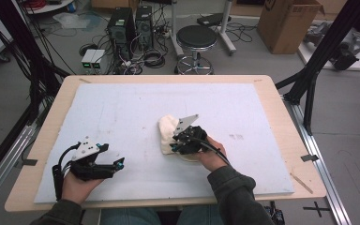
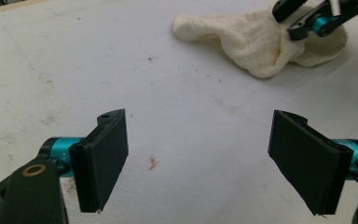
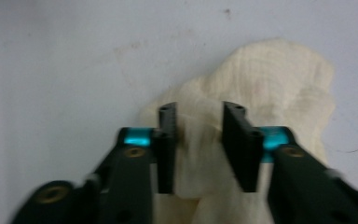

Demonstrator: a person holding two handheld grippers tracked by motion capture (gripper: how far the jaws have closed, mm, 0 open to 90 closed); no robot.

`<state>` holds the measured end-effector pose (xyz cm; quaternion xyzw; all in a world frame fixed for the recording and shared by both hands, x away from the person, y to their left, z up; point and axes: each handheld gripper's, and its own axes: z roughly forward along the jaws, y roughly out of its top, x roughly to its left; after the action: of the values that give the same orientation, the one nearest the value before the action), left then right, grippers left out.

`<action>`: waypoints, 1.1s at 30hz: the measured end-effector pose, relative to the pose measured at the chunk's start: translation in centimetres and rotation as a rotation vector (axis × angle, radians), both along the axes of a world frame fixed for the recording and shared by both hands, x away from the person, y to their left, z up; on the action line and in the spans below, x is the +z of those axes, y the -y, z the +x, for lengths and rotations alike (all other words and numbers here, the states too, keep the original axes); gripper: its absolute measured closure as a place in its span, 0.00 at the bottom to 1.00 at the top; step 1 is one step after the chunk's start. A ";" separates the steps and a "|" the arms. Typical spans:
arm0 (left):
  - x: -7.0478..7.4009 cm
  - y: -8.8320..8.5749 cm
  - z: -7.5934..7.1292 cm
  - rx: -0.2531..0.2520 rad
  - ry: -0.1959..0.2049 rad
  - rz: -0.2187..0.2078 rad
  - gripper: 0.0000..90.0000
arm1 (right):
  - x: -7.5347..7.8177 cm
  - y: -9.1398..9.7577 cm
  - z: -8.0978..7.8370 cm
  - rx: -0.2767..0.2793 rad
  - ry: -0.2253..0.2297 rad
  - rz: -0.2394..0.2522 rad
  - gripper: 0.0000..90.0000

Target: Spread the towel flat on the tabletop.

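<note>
A crumpled cream cloth lies near the middle of the white foam board. My right gripper comes at it from the right, its jaws closed on a raised fold of the cloth; in the right gripper view the fold sits pinched between the right gripper jaws. My left gripper rests low at the board's front left, open and holding nothing. In the left gripper view the left gripper spans bare board, with the cloth and the right gripper farther off at the top right.
The board covers most of a wooden table. Beyond the far edge, on the floor, stand a black stool, computer towers with cables and a cardboard box. A black frame post rises at the right.
</note>
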<state>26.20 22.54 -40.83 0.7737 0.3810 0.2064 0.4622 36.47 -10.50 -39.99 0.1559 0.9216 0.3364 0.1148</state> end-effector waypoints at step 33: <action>0.0 1.6 0.4 -0.034 0.007 0.005 0.23 | -1.3 12.2 4.2 -0.431 -0.120 0.195 0.92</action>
<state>26.59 20.92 -40.82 0.7805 0.3657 0.2021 0.4651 40.65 -22.65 -41.27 0.3790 0.8353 0.3817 0.1134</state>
